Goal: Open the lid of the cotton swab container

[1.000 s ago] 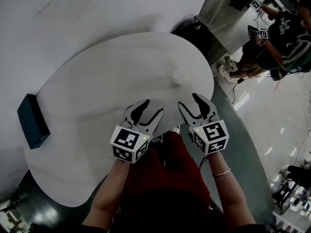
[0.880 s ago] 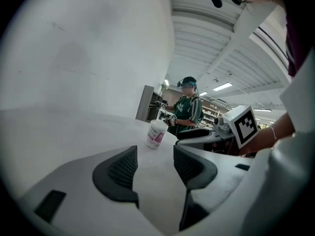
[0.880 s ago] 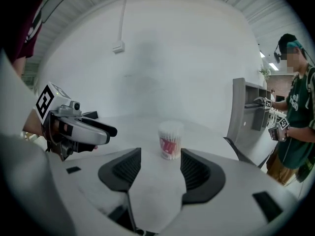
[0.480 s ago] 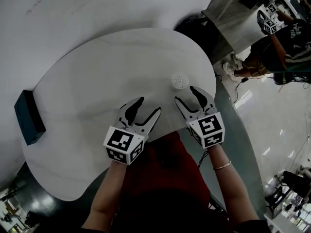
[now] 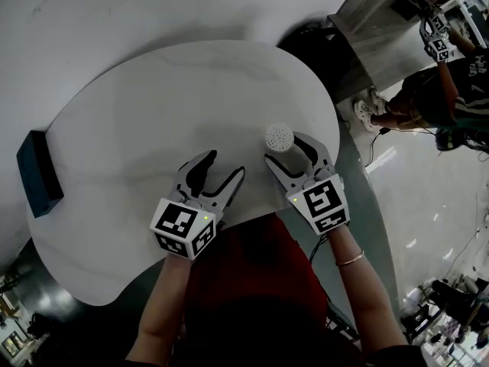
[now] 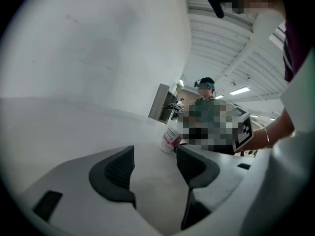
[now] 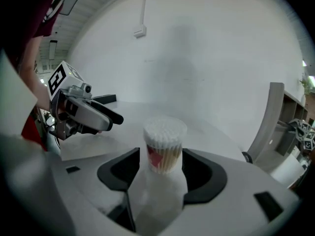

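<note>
The cotton swab container (image 5: 279, 138) is a small round tub with a red label, standing upright near the white table's right edge; white swab heads show at its top (image 7: 164, 132). My right gripper (image 5: 284, 148) reaches around it. The tub stands between the two dark fingertips (image 7: 160, 168) while the jaws are opening, and I see no pad pressing on it. My left gripper (image 5: 223, 164) hovers to the left over bare tabletop, its jaws also opening with nothing between them (image 6: 155, 163). The left gripper view shows the tub (image 6: 171, 137) ahead to the right.
A dark teal box (image 5: 34, 173) lies at the left edge of the table (image 5: 153, 105). A grey cabinet (image 5: 374, 14) stands beyond the table at top right, and a person (image 5: 447, 90) with marker cubes stands on the floor there.
My right gripper has moved forward until its jaws stand on either side of the container. The jaws of both grippers have spread wider. The left gripper has shifted slightly left.
</note>
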`<state>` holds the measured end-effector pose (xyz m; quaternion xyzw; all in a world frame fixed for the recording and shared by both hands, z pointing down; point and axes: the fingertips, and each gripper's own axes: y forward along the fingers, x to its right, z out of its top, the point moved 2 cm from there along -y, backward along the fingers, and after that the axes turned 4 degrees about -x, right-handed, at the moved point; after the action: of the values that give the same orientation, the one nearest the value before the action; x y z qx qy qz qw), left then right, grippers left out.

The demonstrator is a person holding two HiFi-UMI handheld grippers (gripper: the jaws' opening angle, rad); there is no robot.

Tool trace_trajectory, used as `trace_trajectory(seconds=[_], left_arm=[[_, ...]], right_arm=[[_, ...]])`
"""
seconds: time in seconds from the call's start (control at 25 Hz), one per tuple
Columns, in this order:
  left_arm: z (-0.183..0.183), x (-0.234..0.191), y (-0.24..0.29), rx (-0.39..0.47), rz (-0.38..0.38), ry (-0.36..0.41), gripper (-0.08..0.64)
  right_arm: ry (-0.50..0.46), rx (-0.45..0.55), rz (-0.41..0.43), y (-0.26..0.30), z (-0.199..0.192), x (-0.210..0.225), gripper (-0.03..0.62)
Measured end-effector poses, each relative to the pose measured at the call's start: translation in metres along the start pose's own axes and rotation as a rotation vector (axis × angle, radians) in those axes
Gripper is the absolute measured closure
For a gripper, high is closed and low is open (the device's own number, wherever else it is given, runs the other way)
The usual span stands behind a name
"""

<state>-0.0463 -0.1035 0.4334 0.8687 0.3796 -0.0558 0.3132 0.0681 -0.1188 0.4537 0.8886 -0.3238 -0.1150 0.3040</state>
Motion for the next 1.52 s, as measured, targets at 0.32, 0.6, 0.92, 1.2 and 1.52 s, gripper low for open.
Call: trace_trajectory(seconds=[0.32, 0.6, 0.92, 1.2, 1.52], left_arm=[[0.002, -0.009, 0.004, 0.007, 0.046, -0.037, 0.313], [0.0, -0.015, 0.005, 0.002, 0.075, -0.063, 0.313], [0.001, -0.012, 0.008, -0.003, 0.086, -0.068, 0.313], [0.0, -0.01, 0.004, -0.006, 0.091, -0.059, 0.313], [0.006, -0.005, -0.008, 0.003, 0.074, -0.024, 0.313]], right_arm=[[-0.033, -0.006, 0.071, 0.01, 0.001, 0.006, 0.334], [-0.054, -0.013, 0.124, 0.013, 0.001, 0.004, 0.334], [-0.057, -0.027, 0.13, 0.012, 0.0, 0.006, 0.334], [-0.088, -0.02, 0.174, 0.01, 0.0, 0.003, 0.334], [-0.064, 0.011, 0.239, 0.003, 0.006, -0.007, 0.336]])
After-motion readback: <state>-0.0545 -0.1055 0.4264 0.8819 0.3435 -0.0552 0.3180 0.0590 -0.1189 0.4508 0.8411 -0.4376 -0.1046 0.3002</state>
